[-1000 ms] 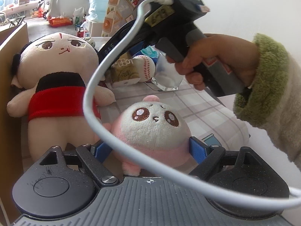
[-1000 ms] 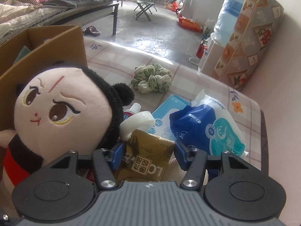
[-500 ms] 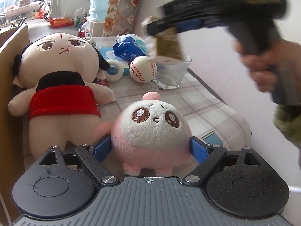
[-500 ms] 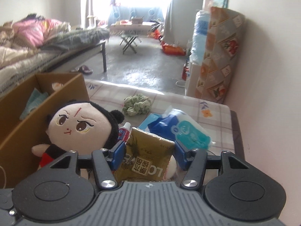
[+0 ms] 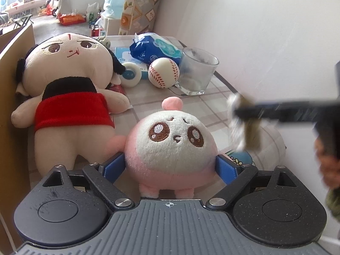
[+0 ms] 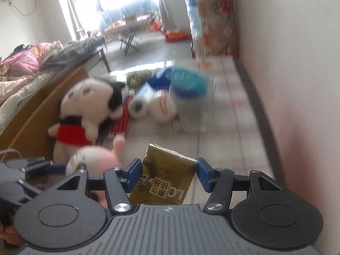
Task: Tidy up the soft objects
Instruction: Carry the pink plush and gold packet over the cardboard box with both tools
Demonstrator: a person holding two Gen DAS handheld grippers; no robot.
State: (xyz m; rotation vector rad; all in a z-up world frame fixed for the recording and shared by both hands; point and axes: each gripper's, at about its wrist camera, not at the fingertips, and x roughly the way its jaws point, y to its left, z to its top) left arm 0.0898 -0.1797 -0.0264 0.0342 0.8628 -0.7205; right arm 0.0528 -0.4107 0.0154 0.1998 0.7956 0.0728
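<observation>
Pink plush (image 5: 170, 148) between parted jaws; bare tablecloth (image 5: 214, 97) rightward toward wall.

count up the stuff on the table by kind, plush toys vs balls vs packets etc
plush toys: 2, the red-shirted doll and the round pink plush
balls: 1, baseball
glass mugs: 1, glass mug
packets: 2, blue tissue pack and gold packet
round white case: 1
total: 7
</observation>
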